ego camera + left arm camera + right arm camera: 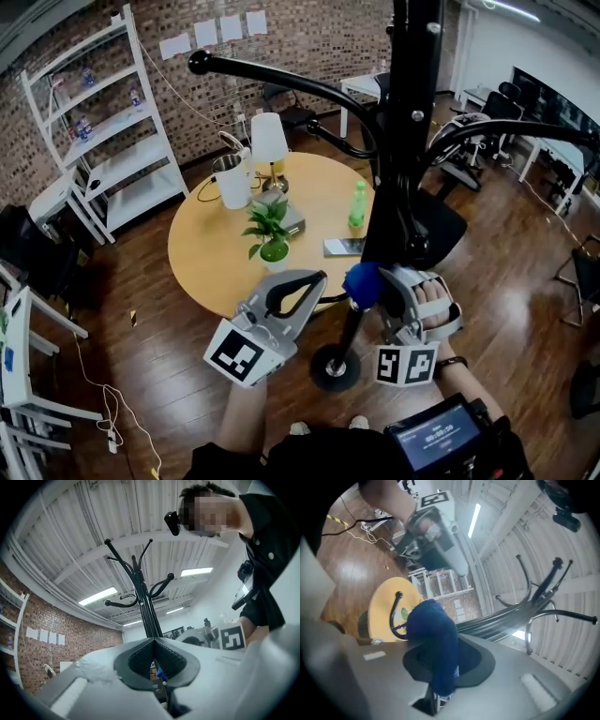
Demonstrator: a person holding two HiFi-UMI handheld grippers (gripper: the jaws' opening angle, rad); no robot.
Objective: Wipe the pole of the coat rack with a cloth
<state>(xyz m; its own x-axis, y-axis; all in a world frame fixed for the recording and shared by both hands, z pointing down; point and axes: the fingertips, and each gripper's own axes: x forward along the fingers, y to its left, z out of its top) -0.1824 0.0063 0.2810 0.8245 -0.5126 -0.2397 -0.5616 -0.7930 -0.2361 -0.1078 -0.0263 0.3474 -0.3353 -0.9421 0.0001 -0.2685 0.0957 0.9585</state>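
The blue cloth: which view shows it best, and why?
The right gripper view: the blue cloth fills the centre, pinched in the right claw. The head view shows a small blue wad beside the pole; the left gripper view, only a sliver.

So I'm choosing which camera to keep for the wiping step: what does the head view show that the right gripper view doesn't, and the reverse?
Only the head view shows the green bottle and white lamp on the table, and the hand holding the right gripper. Only the right gripper view shows the ceiling light, the rack's top hooks, and the right gripper's jaws shut on the blue cloth. Both show the blue cloth by the black pole and the round table.
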